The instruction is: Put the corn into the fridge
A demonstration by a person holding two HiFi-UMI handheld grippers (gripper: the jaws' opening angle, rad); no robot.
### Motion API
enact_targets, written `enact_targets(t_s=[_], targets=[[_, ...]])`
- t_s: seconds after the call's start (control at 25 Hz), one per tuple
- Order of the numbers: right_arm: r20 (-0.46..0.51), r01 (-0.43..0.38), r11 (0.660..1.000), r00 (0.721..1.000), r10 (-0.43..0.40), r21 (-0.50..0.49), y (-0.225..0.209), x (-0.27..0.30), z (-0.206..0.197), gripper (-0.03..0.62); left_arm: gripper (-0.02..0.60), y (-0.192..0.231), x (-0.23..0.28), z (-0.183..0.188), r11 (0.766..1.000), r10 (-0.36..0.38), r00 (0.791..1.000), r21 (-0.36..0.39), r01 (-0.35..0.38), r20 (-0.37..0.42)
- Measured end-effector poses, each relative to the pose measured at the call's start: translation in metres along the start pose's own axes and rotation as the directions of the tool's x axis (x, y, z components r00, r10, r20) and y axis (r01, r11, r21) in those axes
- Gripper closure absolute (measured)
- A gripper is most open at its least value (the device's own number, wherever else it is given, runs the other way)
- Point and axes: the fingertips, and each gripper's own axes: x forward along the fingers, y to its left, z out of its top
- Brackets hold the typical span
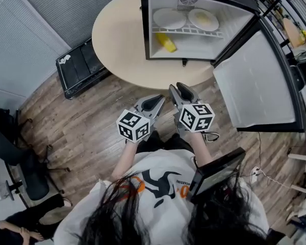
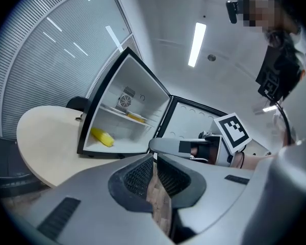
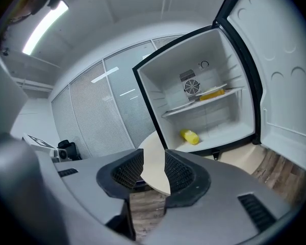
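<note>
The yellow corn [image 1: 167, 43] lies on the floor of the small fridge [image 1: 147, 32], under its wire shelf; it also shows in the left gripper view as corn [image 2: 102, 136] and in the right gripper view as corn [image 3: 189, 136]. The fridge door [image 1: 255, 80] stands wide open to the right. Both grippers hang over the wooden floor in front of the round table, well short of the fridge. My left gripper [image 1: 157, 100] [image 2: 154, 160] has its jaws almost together and empty. My right gripper [image 1: 177, 88] [image 3: 153, 167] shows a clear gap with nothing in it.
The fridge stands on a round beige table [image 1: 117, 34]. Two plates [image 1: 169, 18] rest on the fridge's upper shelf. A black case [image 1: 81, 68] lies on the floor left of the table. A dark chair [image 1: 15, 157] stands at the far left.
</note>
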Motion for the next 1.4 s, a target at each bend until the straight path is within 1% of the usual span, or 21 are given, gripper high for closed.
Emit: enact_targets(t_s=[0.24,0.36,0.52,0.8,1.0,1.24,1.4], targets=[[0.013,0.014,1.000,1.000,-0.014,0.016,-0.006,-0.027,-0.004,0.478,0.551,-0.019,-0.003,-0.003,1.000,0.000,1.000,0.003,0.000,0.011],[0.023,-0.010,1.000,1.000,0.009,0.029,-0.006,-0.039,-0.003,0.495,0.551,-0.031,-0.002,-0.006,1.000,0.006,1.000,0.010,-0.006,0.021],[0.014,-0.044,0.998,0.999,0.044,0.039,-0.007,-0.059,-0.011,0.505,0.551,-0.052,-0.003,-0.013,0.999,0.037,0.999,0.014,-0.037,0.025],[0.005,-0.103,0.993,0.995,0.103,0.066,-0.005,-0.095,-0.028,0.510,0.551,-0.091,-0.009,-0.036,0.997,0.079,0.997,0.001,-0.079,0.019],[-0.010,-0.141,0.988,0.990,0.142,0.067,-0.001,-0.124,-0.040,0.511,0.551,-0.120,-0.016,-0.045,0.994,0.105,0.994,0.008,-0.105,0.035],[-0.019,-0.182,0.982,0.983,0.183,0.041,0.006,-0.155,-0.050,0.543,0.551,-0.150,-0.024,-0.058,0.991,0.135,0.989,0.015,-0.136,0.053],[-0.028,-0.207,0.978,0.978,0.208,0.027,0.012,-0.173,-0.056,0.549,0.551,-0.164,-0.031,-0.066,0.987,0.159,0.985,0.012,-0.160,0.065]])
